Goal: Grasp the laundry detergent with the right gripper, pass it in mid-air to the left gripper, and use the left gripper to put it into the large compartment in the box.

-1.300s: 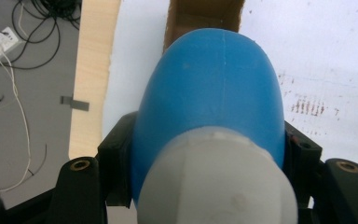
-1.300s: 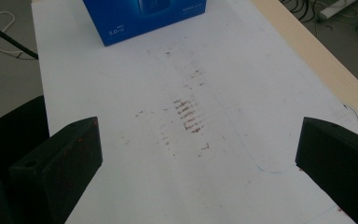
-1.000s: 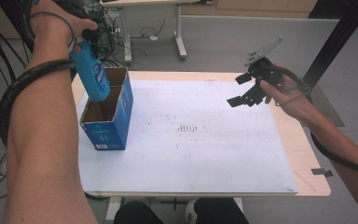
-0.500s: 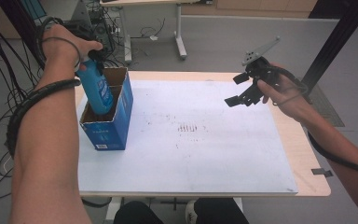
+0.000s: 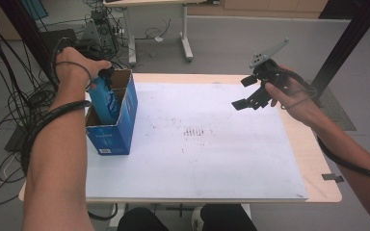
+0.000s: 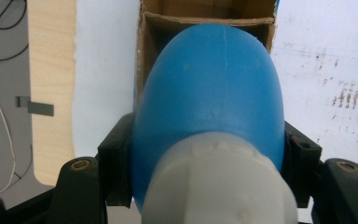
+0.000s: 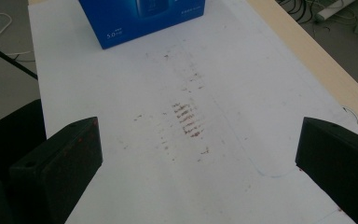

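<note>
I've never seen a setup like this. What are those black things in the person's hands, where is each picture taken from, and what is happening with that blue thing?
There is no machine here: a person holds hand-held tongs in each hand. One picture looks down from above the table; the other two come from cameras riding on each pair of tongs. The left tongs are shut on a blue bottle with a pale cap, its lower end inside an open blue box on a white sheet. The right tongs hang open and empty above the sheet.
</note>
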### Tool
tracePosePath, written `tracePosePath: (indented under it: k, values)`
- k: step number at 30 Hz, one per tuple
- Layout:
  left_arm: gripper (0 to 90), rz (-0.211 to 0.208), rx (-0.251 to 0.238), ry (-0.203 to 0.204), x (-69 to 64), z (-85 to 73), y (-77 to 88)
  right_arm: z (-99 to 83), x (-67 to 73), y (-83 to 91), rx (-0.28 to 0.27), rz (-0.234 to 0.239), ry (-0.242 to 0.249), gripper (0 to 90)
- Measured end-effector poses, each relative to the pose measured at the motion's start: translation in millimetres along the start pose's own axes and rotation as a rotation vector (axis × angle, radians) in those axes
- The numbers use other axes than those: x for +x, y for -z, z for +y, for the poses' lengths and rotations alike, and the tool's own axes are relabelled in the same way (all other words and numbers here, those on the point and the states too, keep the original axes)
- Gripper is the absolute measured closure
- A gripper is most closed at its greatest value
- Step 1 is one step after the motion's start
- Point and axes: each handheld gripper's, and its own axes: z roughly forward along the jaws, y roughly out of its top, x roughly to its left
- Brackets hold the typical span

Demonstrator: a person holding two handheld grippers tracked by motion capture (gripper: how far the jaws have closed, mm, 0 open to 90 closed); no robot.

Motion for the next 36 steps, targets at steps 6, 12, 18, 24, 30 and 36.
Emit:
tracePosePath:
  k: [6,12,18,24,30,36]
  values:
    - [36.4,0.003,0.006,-0.012,-1.7,-1.0,-16.6,-1.3,0.3,-2.6,0.008,0.000,0.002,0.3]
    - [36.5,-0.002,0.012,-0.020,-0.1,-2.1,-32.5,-4.3,-1.6,-3.1,0.012,-0.003,-0.006,0.2]
    - [36.5,0.013,0.000,-0.024,-1.2,-2.8,-47.1,-5.6,-3.0,-3.7,0.013,-0.002,-0.011,0.2]
    - [36.5,0.020,-0.009,-0.021,0.2,-4.3,-62.3,-7.1,-3.6,-6.3,0.015,0.001,-0.013,0.2]
    - [36.5,0.021,-0.011,-0.035,0.8,-5.9,-72.8,-7.5,-4.7,-7.3,0.013,0.003,-0.013,0.2]
    - [36.5,0.018,-0.010,-0.036,1.6,-7.6,-79.4,-7.7,-4.7,-7.8,0.014,0.003,-0.016,0.3]
